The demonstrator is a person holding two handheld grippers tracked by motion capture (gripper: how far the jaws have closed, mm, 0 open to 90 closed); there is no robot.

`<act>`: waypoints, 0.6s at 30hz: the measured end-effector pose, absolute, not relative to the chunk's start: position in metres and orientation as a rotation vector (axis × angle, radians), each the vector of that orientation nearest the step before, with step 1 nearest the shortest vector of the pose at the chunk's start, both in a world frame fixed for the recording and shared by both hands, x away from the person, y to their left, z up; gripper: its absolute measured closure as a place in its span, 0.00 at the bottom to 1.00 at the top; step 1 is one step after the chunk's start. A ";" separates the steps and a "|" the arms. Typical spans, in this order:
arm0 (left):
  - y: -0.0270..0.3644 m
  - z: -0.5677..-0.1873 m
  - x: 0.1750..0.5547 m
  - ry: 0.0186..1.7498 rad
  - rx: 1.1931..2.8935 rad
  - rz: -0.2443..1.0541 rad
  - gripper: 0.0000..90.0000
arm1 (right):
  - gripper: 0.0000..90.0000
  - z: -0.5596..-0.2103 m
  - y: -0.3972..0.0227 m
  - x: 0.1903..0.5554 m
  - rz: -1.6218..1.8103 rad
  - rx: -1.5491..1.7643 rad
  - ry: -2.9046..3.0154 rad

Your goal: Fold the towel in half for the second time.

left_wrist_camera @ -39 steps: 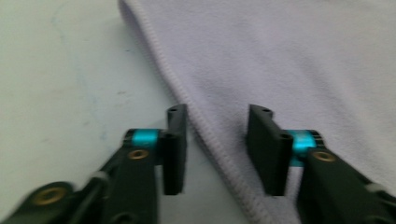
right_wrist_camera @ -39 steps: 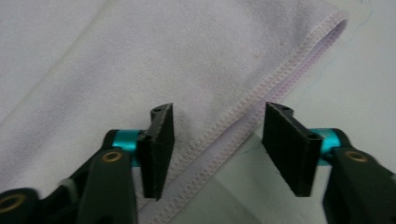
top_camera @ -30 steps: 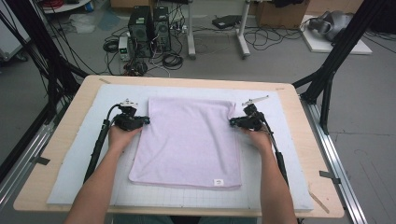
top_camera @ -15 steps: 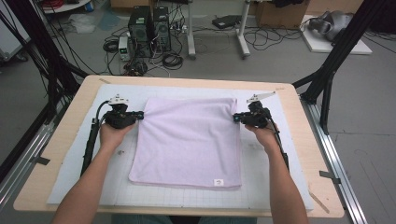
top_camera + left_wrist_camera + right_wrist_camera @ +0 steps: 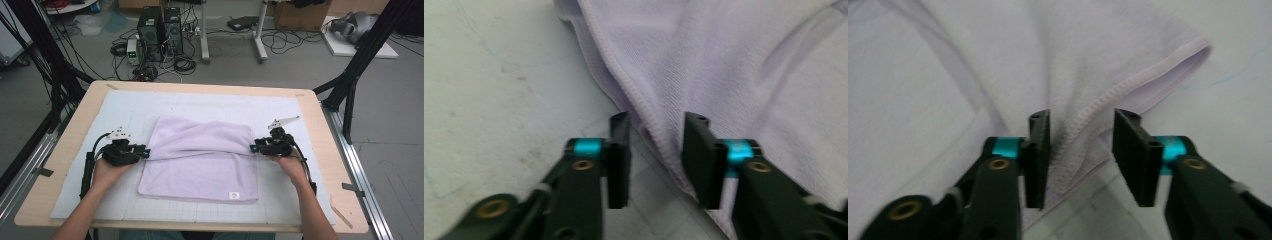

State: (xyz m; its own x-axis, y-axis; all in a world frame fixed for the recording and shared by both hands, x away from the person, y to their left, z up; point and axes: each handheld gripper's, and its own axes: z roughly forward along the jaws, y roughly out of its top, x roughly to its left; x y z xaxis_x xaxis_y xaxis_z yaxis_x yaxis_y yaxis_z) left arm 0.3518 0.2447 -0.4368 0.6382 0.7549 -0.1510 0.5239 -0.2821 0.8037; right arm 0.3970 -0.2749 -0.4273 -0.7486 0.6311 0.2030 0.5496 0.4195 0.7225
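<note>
A lilac towel (image 5: pixel 200 172) lies on the white mat, its far part folded toward the person over the near part. My left gripper (image 5: pixel 146 151) rests at the fold's left end and my right gripper (image 5: pixel 253 147) at its right end. Both sets of jaws have just been opening. In the left gripper view the left gripper (image 5: pixel 657 122) is open, and the towel's (image 5: pixel 724 65) stitched hem runs loosely between the jaws. In the right gripper view the right gripper (image 5: pixel 1082 117) is open too, with the towel's (image 5: pixel 973 75) hemmed corner lying free in the gap.
The white grid mat (image 5: pixel 75 150) covers a wooden table (image 5: pixel 320 130). A small white label (image 5: pixel 233 195) marks the towel's near edge. Black frame posts (image 5: pixel 355 75) stand at the table's far corners. Computers and cables (image 5: pixel 160 30) sit on the floor beyond.
Both hands came toward the person, drawing the towel's far edge over the near half. Both grippers went from shut on the towel's corners to open.
</note>
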 end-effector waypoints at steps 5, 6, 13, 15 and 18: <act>0.234 -0.419 0.386 1.039 1.914 0.372 0.53 | 0.47 -0.406 -0.270 0.418 1.206 1.074 2.485; 0.230 -0.418 0.395 1.054 1.906 0.379 0.52 | 0.46 -0.405 -0.268 0.425 1.200 1.090 2.489; 0.206 -0.430 0.434 1.142 1.925 0.356 0.73 | 0.52 -0.427 -0.257 0.457 1.076 1.222 2.504; 0.207 -0.434 0.436 1.163 1.915 0.308 0.93 | 0.74 -0.434 -0.253 0.458 1.040 1.218 2.549; 0.214 -0.427 0.431 1.148 1.885 0.303 0.96 | 0.95 -0.428 -0.250 0.452 1.077 1.121 2.544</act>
